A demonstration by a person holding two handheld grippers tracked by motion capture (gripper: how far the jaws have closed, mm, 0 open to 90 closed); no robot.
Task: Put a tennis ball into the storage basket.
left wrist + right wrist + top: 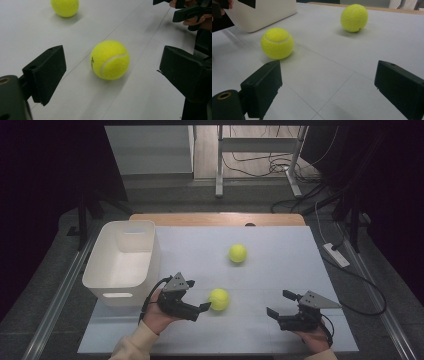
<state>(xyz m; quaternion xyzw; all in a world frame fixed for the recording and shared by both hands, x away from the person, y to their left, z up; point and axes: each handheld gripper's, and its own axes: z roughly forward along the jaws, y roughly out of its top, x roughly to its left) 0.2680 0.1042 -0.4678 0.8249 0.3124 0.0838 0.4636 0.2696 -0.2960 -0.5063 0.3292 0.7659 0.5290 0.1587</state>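
Two yellow tennis balls lie on the white table top (280, 255). The nearer ball (219, 299) (110, 60) rests just in front of my left gripper (198, 295), whose fingers (47, 72) stand open on either side of it without touching. The farther ball (238, 253) (65, 7) (354, 17) sits toward the table's middle. My right gripper (279, 303) is open near the front right with nothing between its fingers (263, 87). In the right gripper view the nearer ball (277, 43) lies ahead to the left.
A white plastic bin (122, 262) (262, 12) stands at the table's left side, close behind the left hand. Beyond the table's far wooden edge (220, 218) are desk legs and cables on the floor.
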